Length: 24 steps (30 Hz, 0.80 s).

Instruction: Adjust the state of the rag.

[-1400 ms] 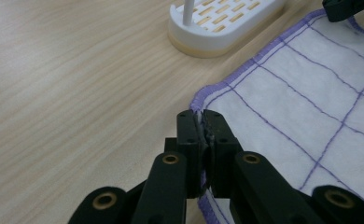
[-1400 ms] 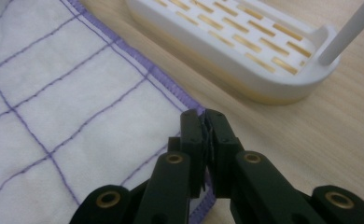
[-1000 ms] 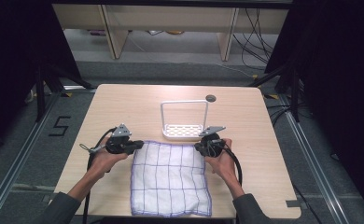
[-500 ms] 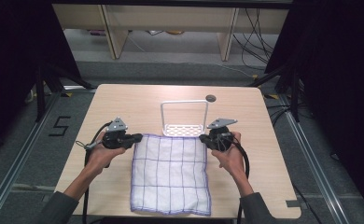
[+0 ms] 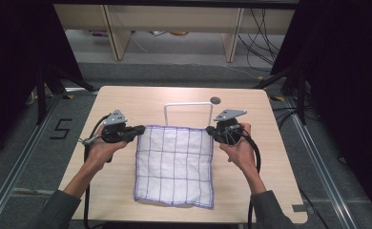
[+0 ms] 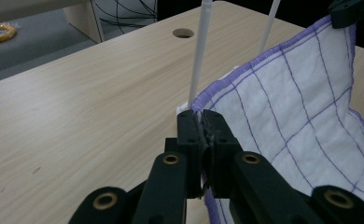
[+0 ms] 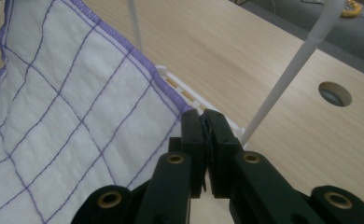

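The cloth (image 5: 174, 164), white with a purple grid and purple hem, is held by its two far corners and hangs sloping from them, its near edge resting on the surface (image 5: 127, 102) close to the person. One far corner is pinched in the pressed-together jaws of the left gripper (image 6: 202, 122), the other in those of the right gripper (image 7: 204, 122); in both gripper views the hem is seen clamped between the black jaws. Just behind the raised edge stands the white rack (image 5: 188, 106), a thin upright frame on a slotted base, with its crossbar at about the height of the cloth's top edge in the high view.

As far as can be judged, the grasping of both corners is done and the lift is under way; what is left is for the cloth to be carried over the rack's bar and draped there, then released. The cloth is not yet touching the bar.

Counted: one cloth, one rack, two grippers, one round hole (image 5: 215, 100) in the surface behind the rack.
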Available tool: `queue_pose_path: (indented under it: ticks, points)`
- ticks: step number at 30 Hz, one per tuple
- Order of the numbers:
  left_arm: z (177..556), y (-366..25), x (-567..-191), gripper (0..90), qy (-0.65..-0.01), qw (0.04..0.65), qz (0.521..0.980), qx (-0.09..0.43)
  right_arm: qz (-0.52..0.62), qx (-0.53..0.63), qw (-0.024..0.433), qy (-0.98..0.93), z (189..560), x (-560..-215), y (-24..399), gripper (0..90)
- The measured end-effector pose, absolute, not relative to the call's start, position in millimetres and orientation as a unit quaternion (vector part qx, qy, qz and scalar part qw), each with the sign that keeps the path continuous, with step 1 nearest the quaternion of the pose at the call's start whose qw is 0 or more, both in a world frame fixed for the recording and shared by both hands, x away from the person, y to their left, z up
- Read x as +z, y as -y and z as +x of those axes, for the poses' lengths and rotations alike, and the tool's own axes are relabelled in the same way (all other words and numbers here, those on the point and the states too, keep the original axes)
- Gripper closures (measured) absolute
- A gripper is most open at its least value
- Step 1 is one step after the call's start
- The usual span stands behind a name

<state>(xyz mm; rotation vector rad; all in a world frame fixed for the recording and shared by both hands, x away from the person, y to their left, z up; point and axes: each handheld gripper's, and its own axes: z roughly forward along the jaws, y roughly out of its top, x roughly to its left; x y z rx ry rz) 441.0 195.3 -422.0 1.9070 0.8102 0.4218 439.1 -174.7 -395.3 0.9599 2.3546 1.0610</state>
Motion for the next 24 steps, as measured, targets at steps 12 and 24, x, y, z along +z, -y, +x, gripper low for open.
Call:
queue_pose_path:
  ticks: [12, 24]
  points:
    - [398, -205, -441, 85.8, -0.305, 0.489, 0.803, 0.151, 0.313, 0.386, 0.189, -0.847, 399, -405, 186, 87.6]
    - [354, -210, -465, 85.7, -0.281, 0.479, 0.822, 0.126, 0.299, 0.379, 0.16, -0.861, 352, -440, 188, 87.5]
